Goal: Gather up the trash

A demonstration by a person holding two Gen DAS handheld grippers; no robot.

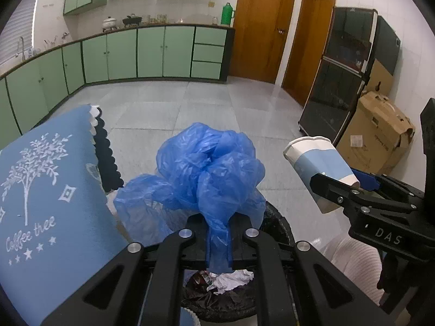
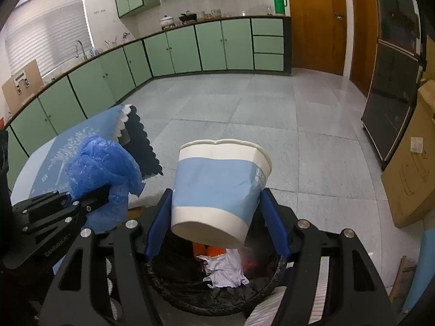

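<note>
My left gripper (image 1: 218, 225) is shut on the twisted neck of a crumpled blue plastic bag (image 1: 212, 168), which billows above the jaws. My right gripper (image 2: 217, 209) is shut on a white and light-blue paper cup (image 2: 217, 182), tilted with its mouth away from the camera, between blue pads (image 2: 156, 225). Both hang over a round bin with a black liner (image 2: 280, 266) that holds crumpled white paper (image 2: 225, 269) and orange scraps. The right wrist view shows the bag (image 2: 103, 168) at left; in the left wrist view the cup (image 1: 318, 163) is at right.
A table with a blue printed cloth (image 1: 40, 190) stands close on the left of the bin. A cardboard box (image 1: 375, 135) and a tall black cabinet (image 1: 339, 81) line the right wall. Green cabinets (image 2: 212, 46) run along the far side of the grey tiled floor.
</note>
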